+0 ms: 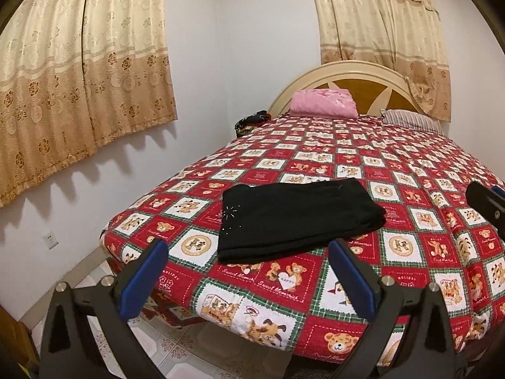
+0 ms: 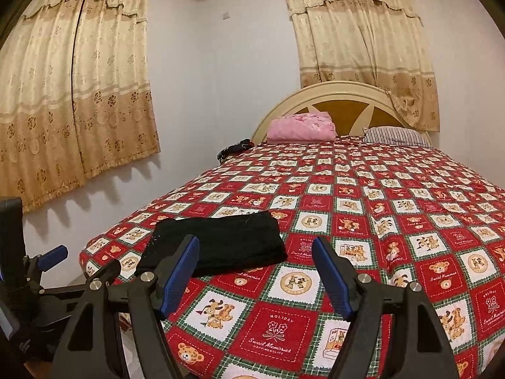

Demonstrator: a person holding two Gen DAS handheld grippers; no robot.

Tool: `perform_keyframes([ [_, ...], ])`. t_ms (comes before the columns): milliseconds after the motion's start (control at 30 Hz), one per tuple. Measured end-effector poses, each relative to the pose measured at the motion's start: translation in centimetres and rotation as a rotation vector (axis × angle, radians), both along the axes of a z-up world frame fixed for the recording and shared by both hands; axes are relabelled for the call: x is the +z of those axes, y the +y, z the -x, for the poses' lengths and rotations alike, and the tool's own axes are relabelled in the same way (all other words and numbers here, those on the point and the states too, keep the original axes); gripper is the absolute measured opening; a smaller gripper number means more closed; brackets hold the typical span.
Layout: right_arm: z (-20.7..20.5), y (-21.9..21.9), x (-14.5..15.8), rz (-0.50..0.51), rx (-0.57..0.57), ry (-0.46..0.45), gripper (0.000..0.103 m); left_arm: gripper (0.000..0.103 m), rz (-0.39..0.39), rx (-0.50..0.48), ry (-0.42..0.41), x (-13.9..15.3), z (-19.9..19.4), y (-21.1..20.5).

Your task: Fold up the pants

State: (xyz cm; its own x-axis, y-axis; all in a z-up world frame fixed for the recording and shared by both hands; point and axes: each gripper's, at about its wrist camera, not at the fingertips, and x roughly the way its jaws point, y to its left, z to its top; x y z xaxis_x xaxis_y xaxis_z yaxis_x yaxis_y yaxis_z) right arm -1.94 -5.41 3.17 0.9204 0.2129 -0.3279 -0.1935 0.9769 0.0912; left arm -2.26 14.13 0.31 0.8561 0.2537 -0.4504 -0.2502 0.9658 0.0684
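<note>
The pants (image 1: 296, 218) are black with a small spray of silvery studs, lying on a bedspread (image 1: 410, 170) of red and white squares with green plaid borders and brown teddy bears. Both grippers have blue finger pads (image 2: 180, 279) on black frames. The curtains (image 2: 75, 94) are beige with brown flowers, the folded blanket (image 1: 323, 102) pink, the pillow (image 2: 396, 136) dark-and-white striped.

red-and-white teddy-bear patchwork bedspread (image 2: 363, 221) | red patch: "HOLIDAY", "Sweet Memories", "HAPPINESSLIFE" (last word blurry) | white heart between 2 bears (image 1: 286, 279): "HAPPY" | red patch beside it: "Sweet Memories" | other patches repeat "HOLIDAY", "Sweet Memories" | remaining small print unreadable
</note>
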Motion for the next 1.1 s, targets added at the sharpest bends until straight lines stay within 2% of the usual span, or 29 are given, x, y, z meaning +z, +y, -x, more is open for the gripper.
perform_keyframes([
  [633, 0.0, -0.5, -0.1, -0.016, -0.002, 0.003, 0.075, 0.103, -0.009, 0.008, 0.005, 0.1, -0.1, -0.3],
  [900, 0.0, -0.7, -0.1, -0.016, -0.005, 0.003, 0.075, 0.103, 0.085, 0.008, 0.043, -0.3, -0.6, 0.7],
  [1100, -0.1, -0.9, -0.3, -0.023, -0.010, 0.010, 0.075, 0.103, 0.067, -0.022, 0.014, 0.0, -0.3, 0.2],
])
